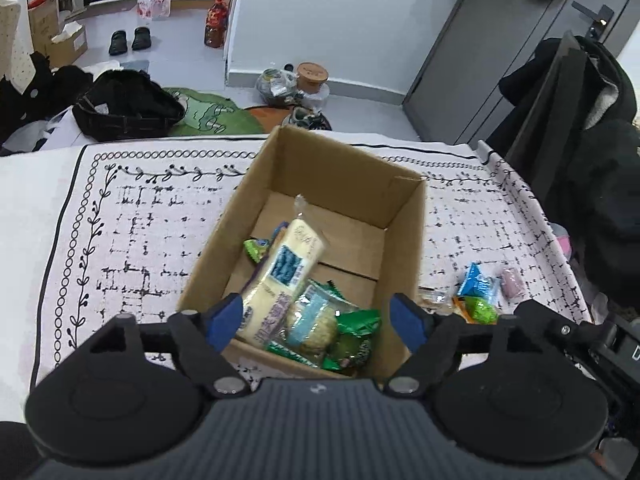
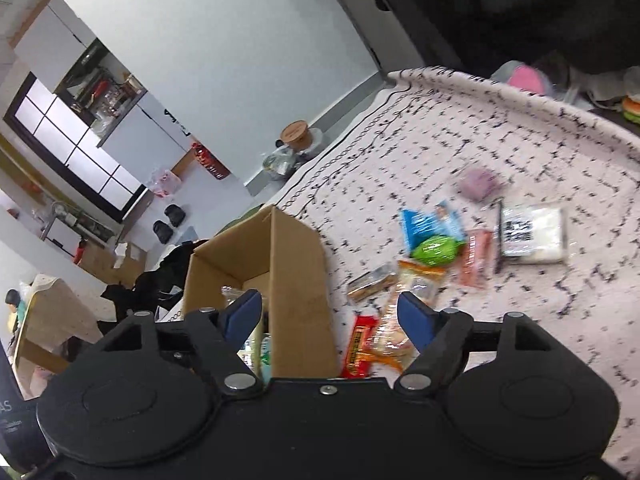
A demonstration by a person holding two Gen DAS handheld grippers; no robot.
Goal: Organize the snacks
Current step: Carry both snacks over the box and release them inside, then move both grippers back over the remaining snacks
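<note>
An open cardboard box (image 1: 404,236) stands on the patterned tablecloth. In it lie a long pale cracker pack (image 1: 286,276), a clear pack with a blue label (image 1: 316,320) and green packets (image 1: 356,322). My left gripper (image 1: 316,318) is open and empty above the box's near end. My right gripper (image 2: 332,316) is open and empty above the box's right wall (image 2: 296,280). Loose snacks lie on the cloth right of the box: a red bar (image 2: 360,346), a blue packet (image 2: 426,226), a green packet (image 2: 434,250), an orange stick (image 2: 476,258) and a white pack (image 2: 534,232).
The tablecloth (image 1: 132,240) reaches the far table edge behind the box. A pink-purple item (image 2: 478,184) lies further back on the cloth. A dark chair with black clothes (image 1: 580,128) stands at the table's right. Bags and shoes lie on the floor beyond.
</note>
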